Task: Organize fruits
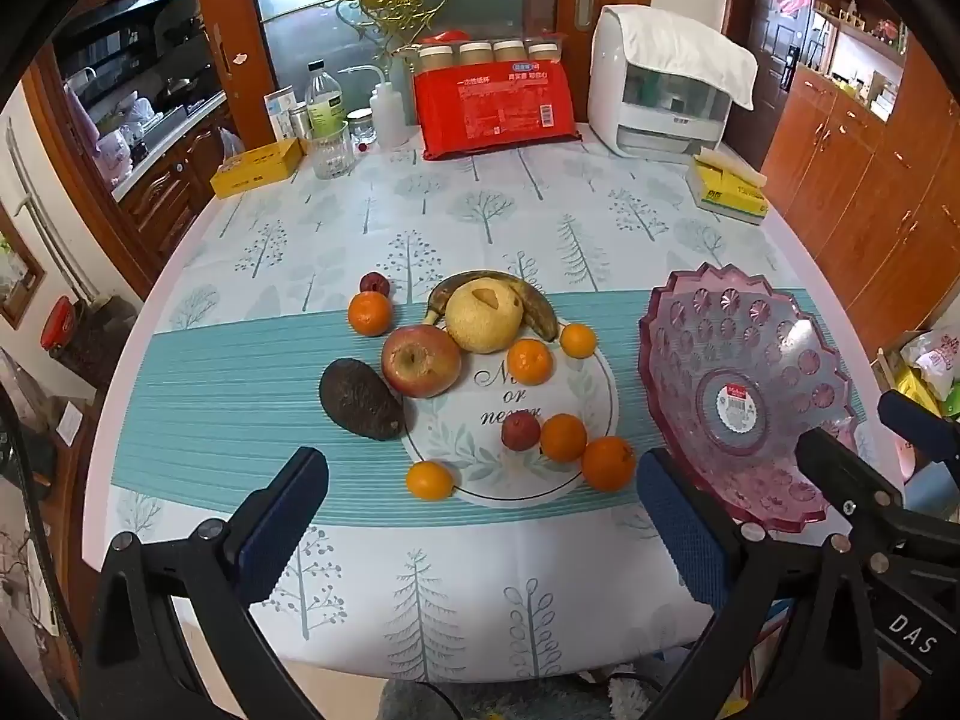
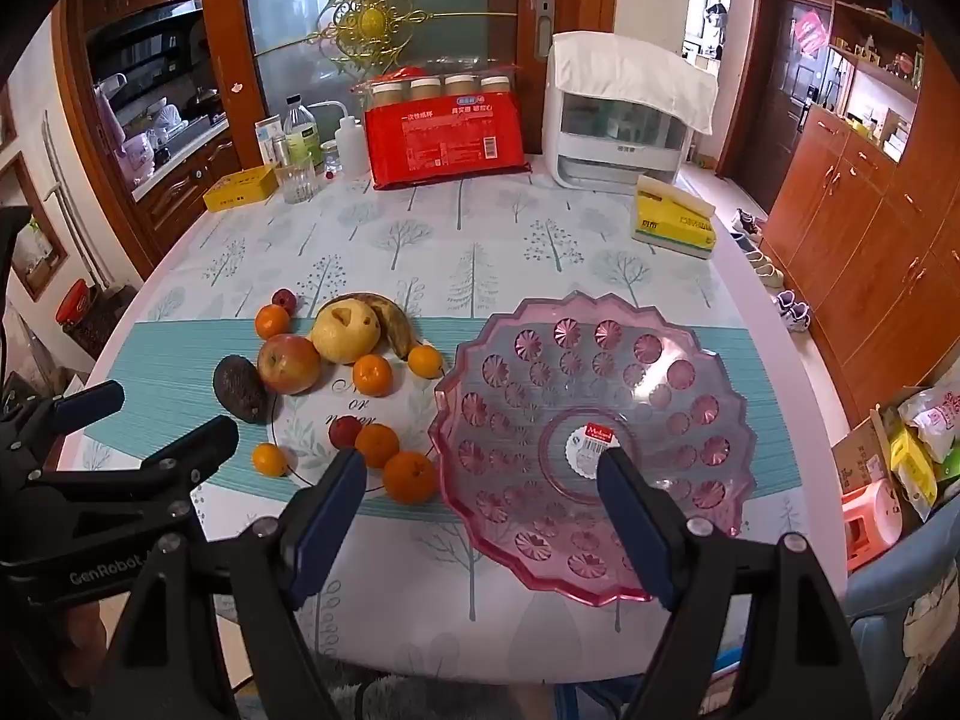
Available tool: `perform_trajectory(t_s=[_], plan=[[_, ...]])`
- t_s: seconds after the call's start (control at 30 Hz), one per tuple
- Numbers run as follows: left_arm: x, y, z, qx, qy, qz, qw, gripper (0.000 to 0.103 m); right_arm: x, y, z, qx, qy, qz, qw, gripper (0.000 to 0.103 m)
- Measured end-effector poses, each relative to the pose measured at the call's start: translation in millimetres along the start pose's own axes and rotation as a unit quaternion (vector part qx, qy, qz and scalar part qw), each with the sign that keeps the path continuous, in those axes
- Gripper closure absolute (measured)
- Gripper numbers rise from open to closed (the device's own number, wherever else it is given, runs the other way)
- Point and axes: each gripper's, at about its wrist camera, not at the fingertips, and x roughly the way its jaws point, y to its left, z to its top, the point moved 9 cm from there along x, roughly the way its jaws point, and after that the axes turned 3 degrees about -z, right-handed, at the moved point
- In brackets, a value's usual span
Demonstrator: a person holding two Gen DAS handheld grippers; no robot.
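Left wrist view: left gripper jaws spread, empty, above the table's near edge; fruits mid-table, bowl toward its right edge. Right wrist view: right gripper spread, empty, over the bowl's near-left rim.

Both wrist views are bright and evenly lit, with soft daylight that seems to come from the frosted glass door at the far end. Shadows under the fruit are faint and short. A white glare patch sits on the far right wall of the pink bowl, and the counter shows a mild sheen. Focus is sharp at the centre; the fisheye bends the cabinets and counter edges strongly, and dark vignetting fills the corners. The kitchen at far left is dimmer.
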Motion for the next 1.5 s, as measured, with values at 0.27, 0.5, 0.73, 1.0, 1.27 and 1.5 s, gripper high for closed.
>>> perform_trajectory(t_s=[0.27,0.5,0.73,1.0,1.27,1.5], plan=[[2,6,-11,-0.002,0.009,-0.005,0.9999,0.001,0,1,-2,0.002,0.001,0.005,1.000,0.023],[4,2,-12,0.001,0.018,-0.005,0.9998,0.001,5,1,-10,0.002,0.005,0.004,1.000,0.023],[4,-4,-10,0.003,0.020,-0.007,0.9998,0.001,4,0,-8,0.003,0.008,0.005,1.000,0.023],[3,-6,-12,0.004,0.019,-0.008,0.9998,0.001,4,-2,-8,0.003,0.010,0.006,1.000,0.023],[2,-8,-14,0.005,0.020,-0.009,0.9998,0.001,4,-2,-7,0.004,0.012,0.007,1.000,0.023],[2,-9,-14,0.004,0.021,-0.008,0.9997,0.001,4,-3,-6,0.004,0.013,0.007,1.000,0.023]])
